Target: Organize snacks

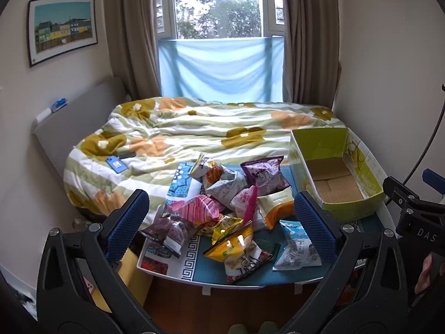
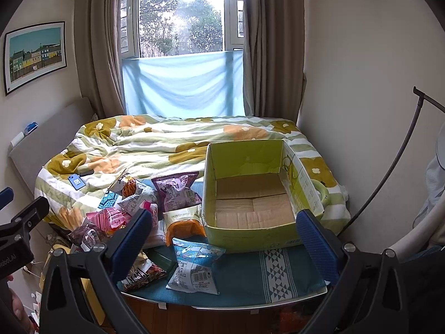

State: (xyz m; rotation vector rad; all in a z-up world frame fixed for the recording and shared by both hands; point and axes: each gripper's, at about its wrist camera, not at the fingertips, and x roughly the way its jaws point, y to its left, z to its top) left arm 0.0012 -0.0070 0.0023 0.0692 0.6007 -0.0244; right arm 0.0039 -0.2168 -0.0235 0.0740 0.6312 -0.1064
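Observation:
A heap of snack bags (image 1: pixel 222 203) lies on a small table covered with a blue cloth (image 1: pixel 250 275). It includes a purple bag (image 1: pixel 264 175), a pink striped bag (image 1: pixel 194 208), a yellow bag (image 1: pixel 230 245) and a light blue bag (image 1: pixel 297 247). An empty green cardboard box (image 1: pixel 333 167) stands to the right of the heap. My left gripper (image 1: pixel 222 225) is open, held back from the heap with nothing between its fingers. My right gripper (image 2: pixel 225 236) is open too, above the light blue bag (image 2: pixel 194 264) and in front of the box (image 2: pixel 250 194).
Behind the table is a bed with a flowered quilt (image 1: pixel 194 128), with a blue phone (image 1: pixel 116 164) lying on it. A window with brown curtains (image 1: pixel 133 36) is at the back. A white wall (image 2: pixel 361 83) is at the right, wooden floor (image 1: pixel 228 306) below the table edge.

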